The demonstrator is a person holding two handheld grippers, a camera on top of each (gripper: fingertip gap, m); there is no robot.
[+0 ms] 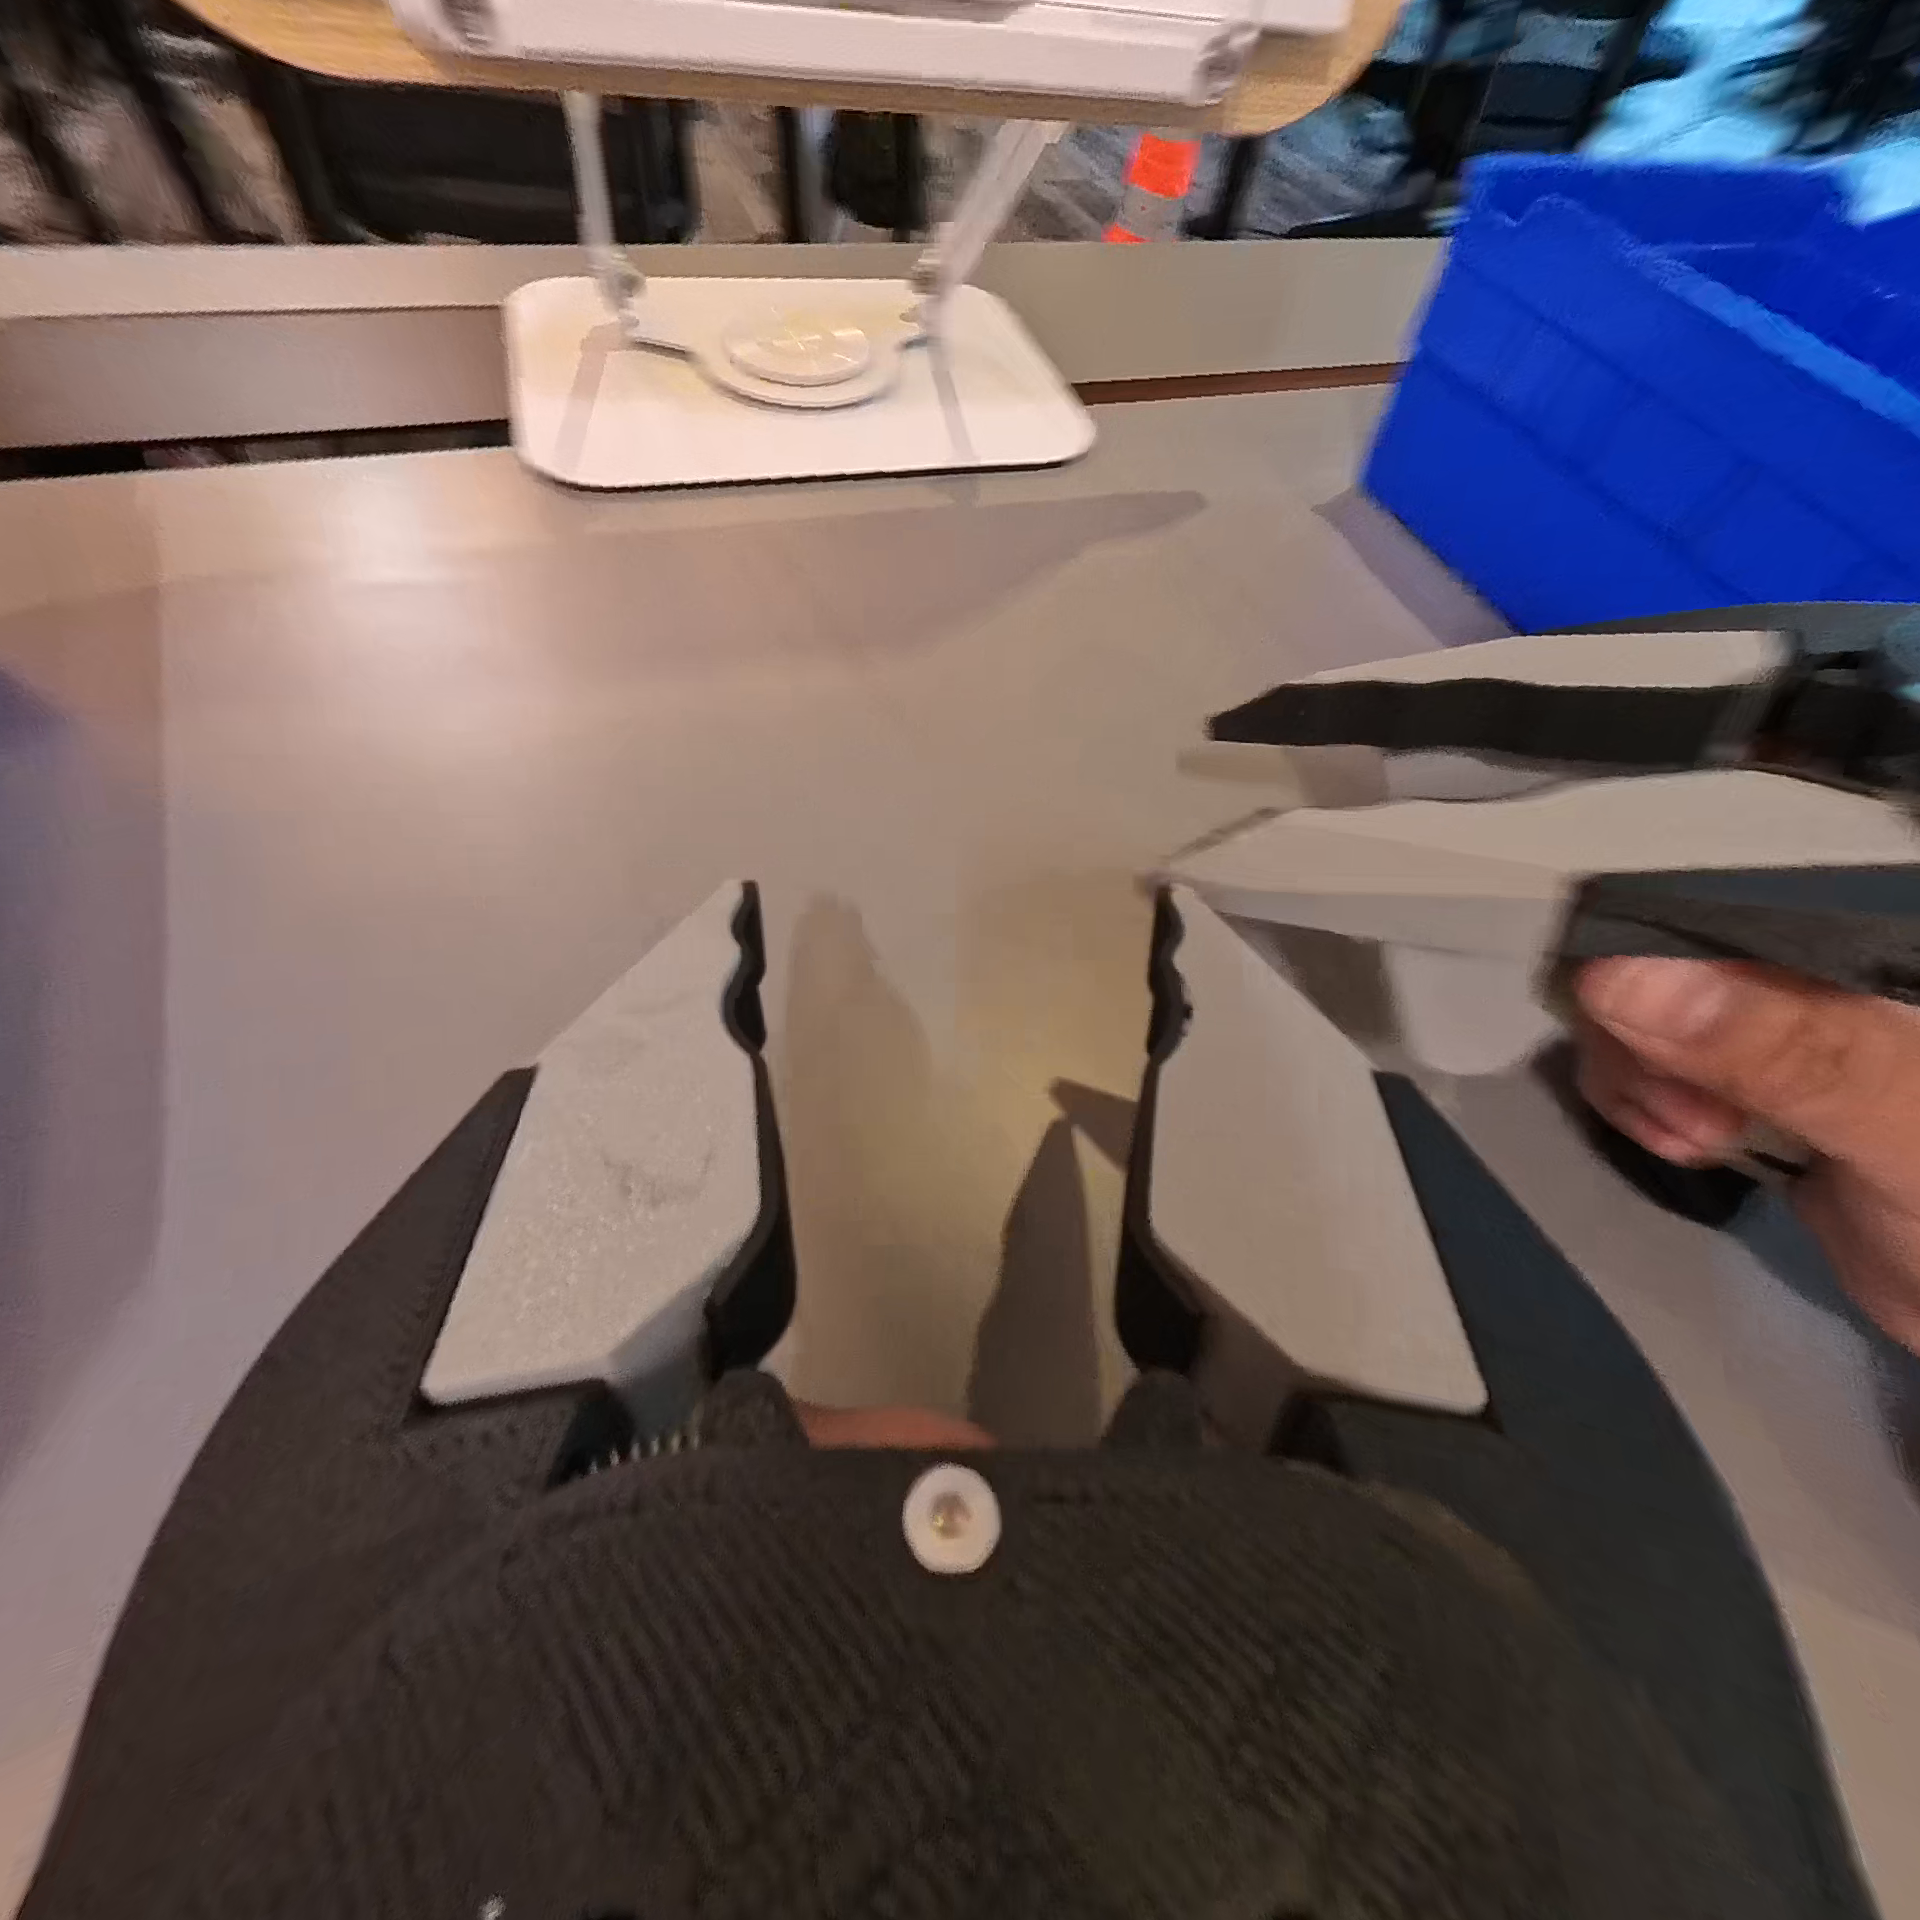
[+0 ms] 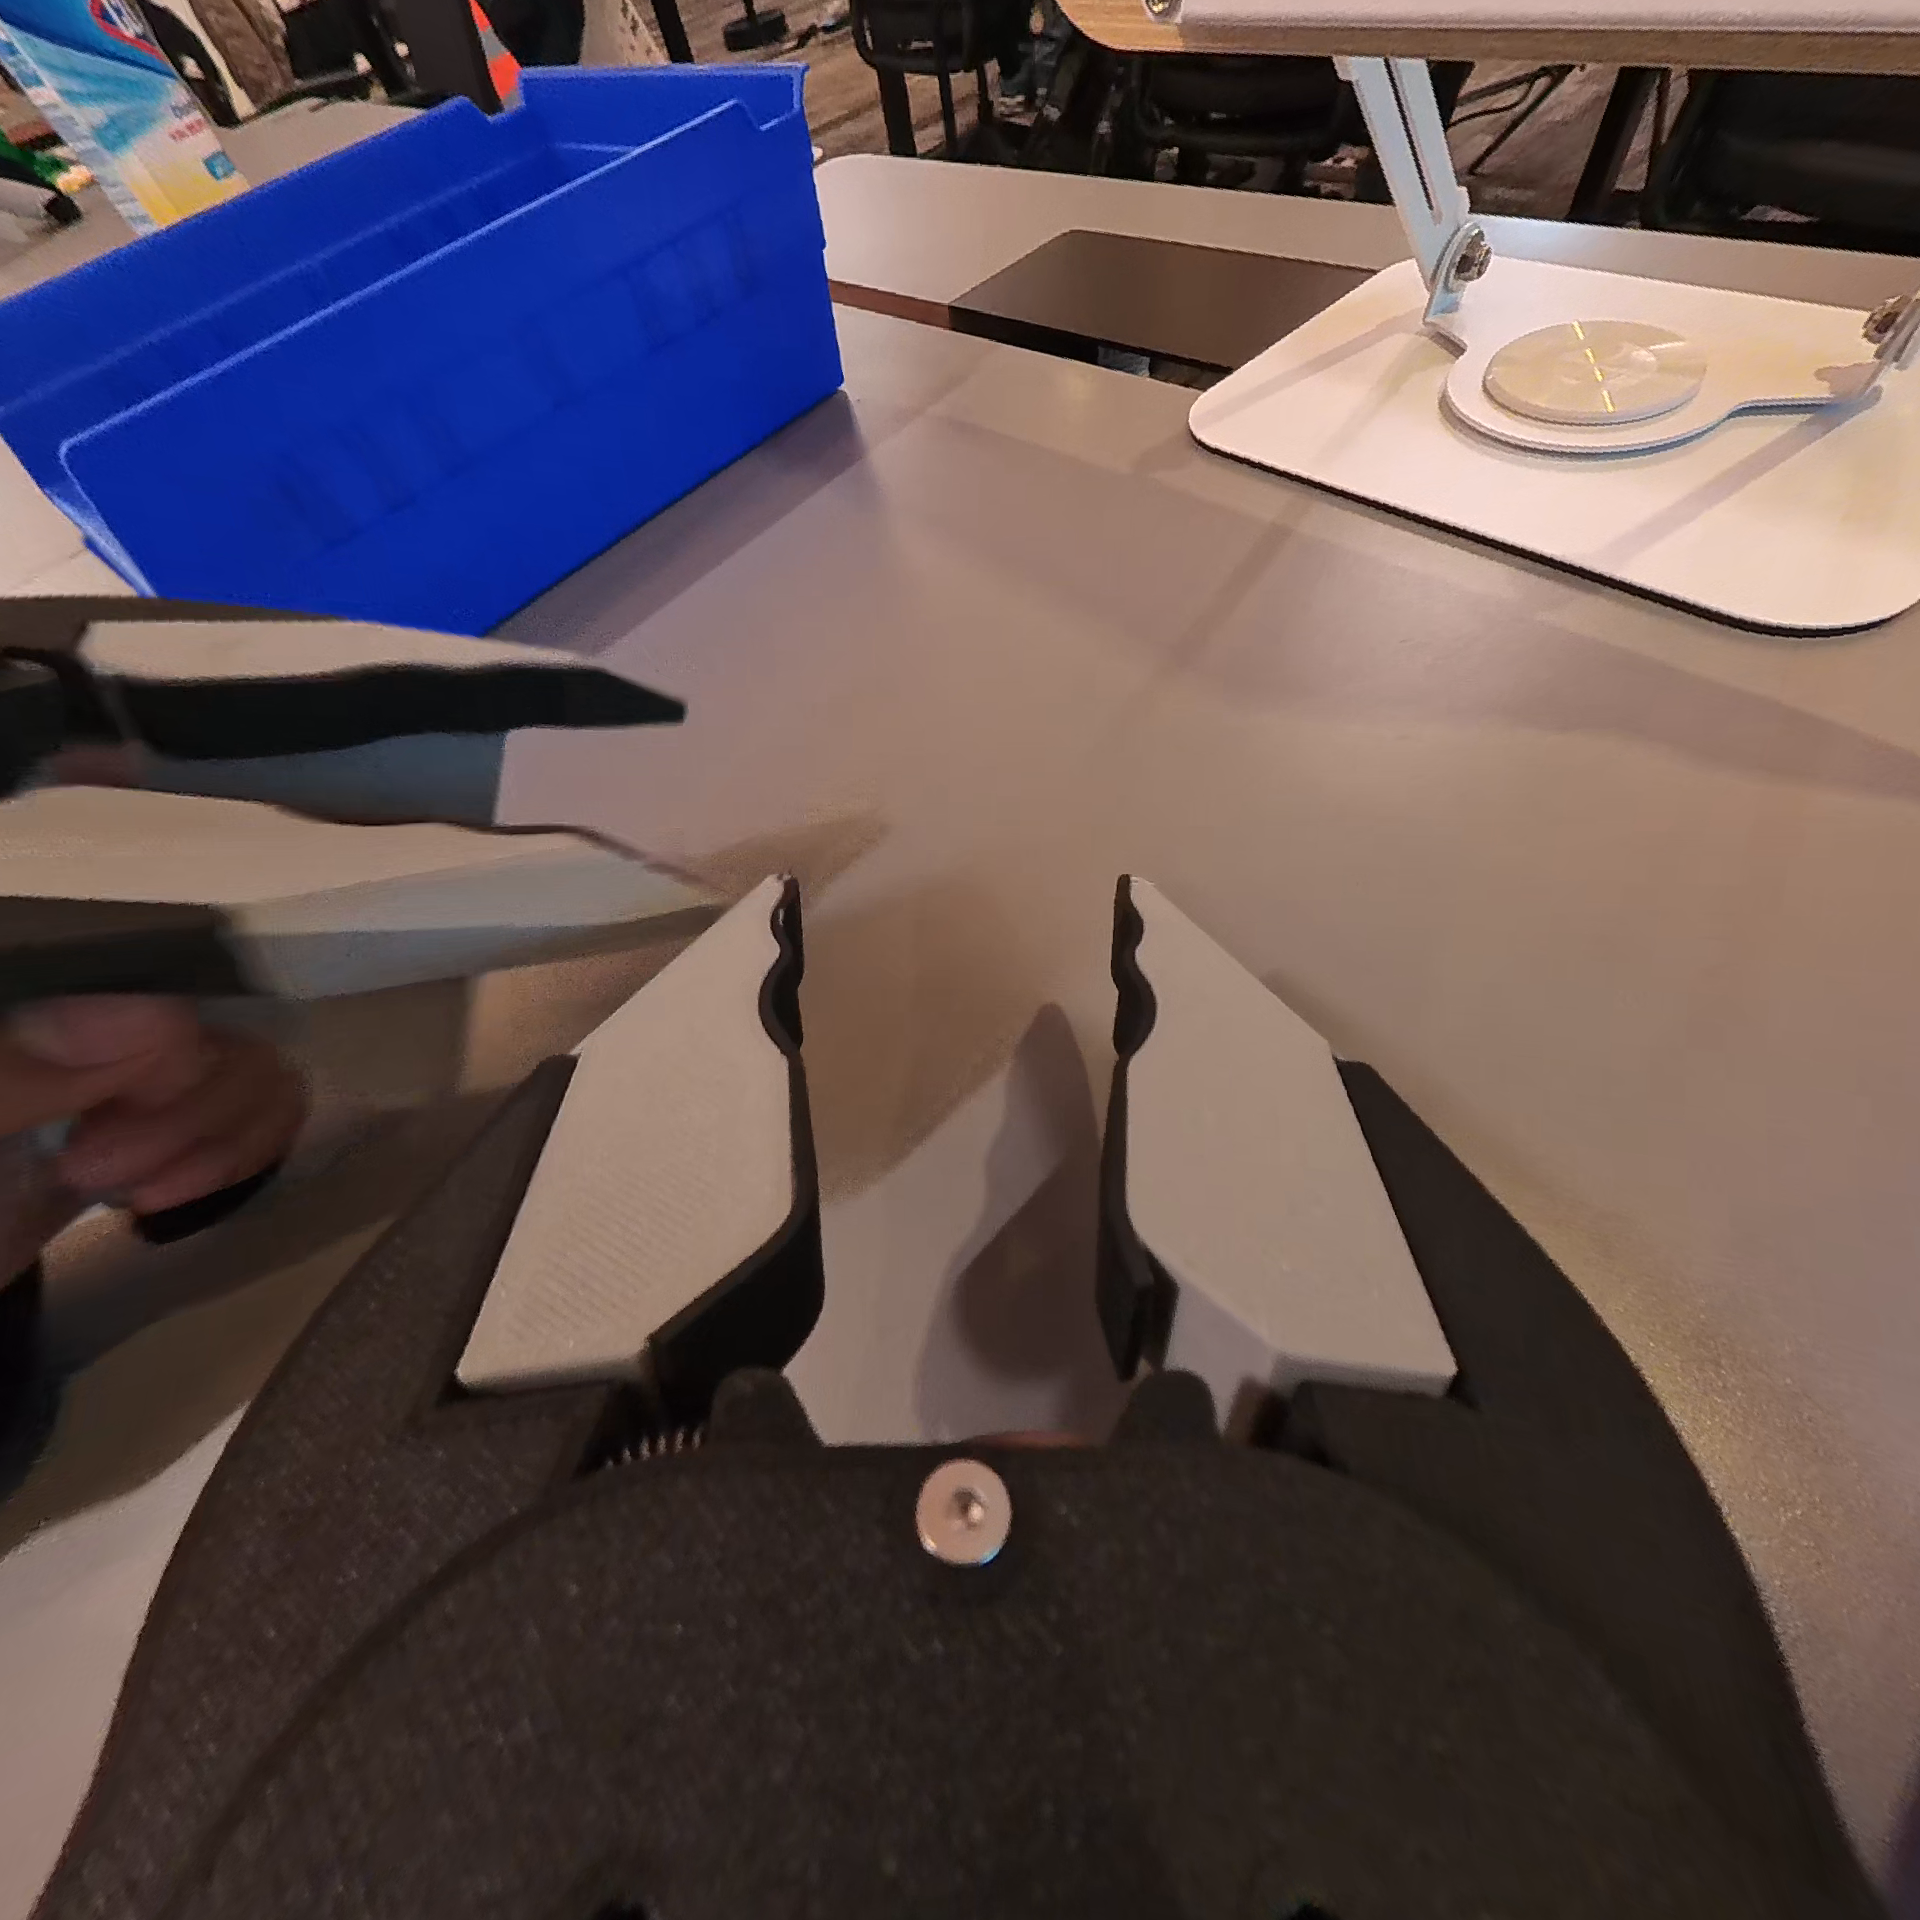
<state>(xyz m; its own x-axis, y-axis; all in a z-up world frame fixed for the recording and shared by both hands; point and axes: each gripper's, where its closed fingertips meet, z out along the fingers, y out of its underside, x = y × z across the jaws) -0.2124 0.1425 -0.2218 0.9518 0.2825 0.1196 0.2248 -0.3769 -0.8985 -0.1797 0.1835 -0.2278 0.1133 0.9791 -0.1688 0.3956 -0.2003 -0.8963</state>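
Note:
My left gripper (image 1: pixel 954 914) is open and empty, low over the bare grey table (image 1: pixel 623 675). My right gripper (image 2: pixel 956 894) is also open and empty over the same table (image 2: pixel 1351 831). The two grippers are close together. In the left wrist view the right gripper (image 1: pixel 1184 805) comes in from the right, open, with its tip almost at my left gripper's right fingertip (image 1: pixel 1164 935). In the right wrist view the left gripper (image 2: pixel 707 800) comes in from the left, blurred. A hand (image 1: pixel 1745 1060) holds the right gripper's grip.
A blue plastic bin (image 2: pixel 436 343) stands on the table, at the right edge of the left wrist view (image 1: pixel 1662 416). A white stand with a flat base (image 1: pixel 790 395) and slanted arms stands at the far side, also in the right wrist view (image 2: pixel 1558 488). A carton (image 2: pixel 104 125) is behind the bin. The flat base (image 1: pixel 790 395) sits 25 cm or so from the ends of my right fingers.

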